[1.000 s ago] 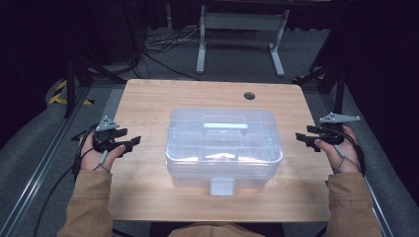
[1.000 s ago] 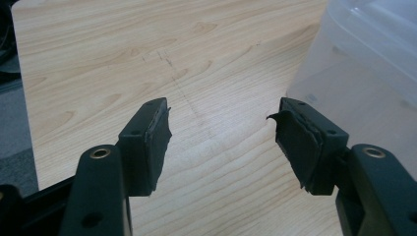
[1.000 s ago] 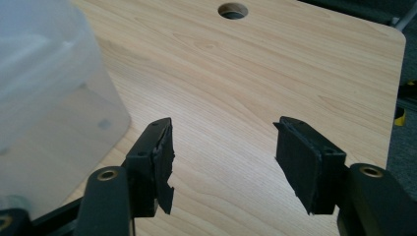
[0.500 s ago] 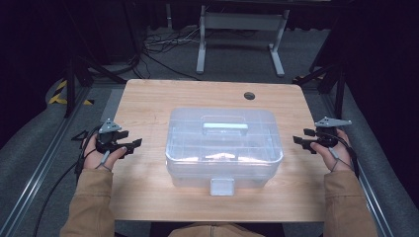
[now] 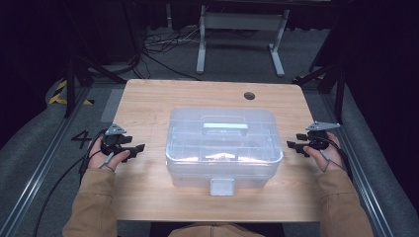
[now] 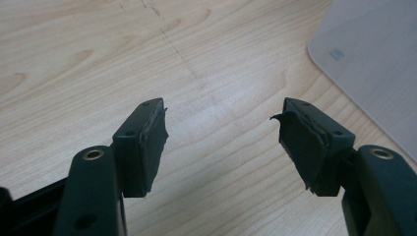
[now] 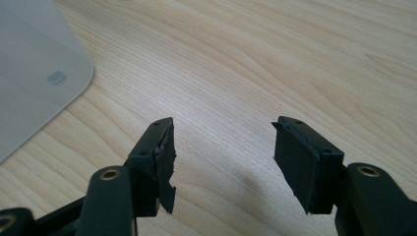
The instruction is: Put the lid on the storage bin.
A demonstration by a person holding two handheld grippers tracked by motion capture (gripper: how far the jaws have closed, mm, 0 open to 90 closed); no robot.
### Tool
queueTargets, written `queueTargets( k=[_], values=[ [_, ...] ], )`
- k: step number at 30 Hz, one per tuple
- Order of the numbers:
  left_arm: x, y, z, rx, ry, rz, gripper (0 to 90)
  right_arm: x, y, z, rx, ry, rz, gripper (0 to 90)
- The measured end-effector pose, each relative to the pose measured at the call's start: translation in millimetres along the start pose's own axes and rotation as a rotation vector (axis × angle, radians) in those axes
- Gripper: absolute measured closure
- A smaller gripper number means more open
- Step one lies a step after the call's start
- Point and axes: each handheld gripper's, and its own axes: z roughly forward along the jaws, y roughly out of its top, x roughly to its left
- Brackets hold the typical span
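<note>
the table point(image 5: 148, 103) is pale wood with a fine straight grain, smooth and matt with a faint sheen. the storage box point(image 5: 223, 143) is clear plastic, slightly frosted and glossy where light catches its lid; its base corner looks milky and smooth. the left gripper point(image 6: 223, 142) and right gripper point(image 7: 221, 157) are black matt plastic with brass-coloured rivets, and their rubbery pads point(image 6: 156, 147) are dull, with torn, ragged edges.
</note>
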Motion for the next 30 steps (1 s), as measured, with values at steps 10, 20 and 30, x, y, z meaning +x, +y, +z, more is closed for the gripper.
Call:
queueTargets(
  k=[10,20,30],
  values=[
    [-1.4,-3.0,8.2,0.040,-0.016,0.016,35.2,3.7,-3.8,11.0,0.012,0.019,-0.017,41.1],
    [-3.0,-5.7,14.6,0.079,-0.039,0.045,33.7,4.7,-7.8,18.3,-0.003,0.036,-0.015,41.3],
    [-3.7,-7.9,19.1,0.097,-0.040,0.056,32.0,4.5,-11.1,22.8,-0.010,0.045,-0.014,40.6]
  ],
)
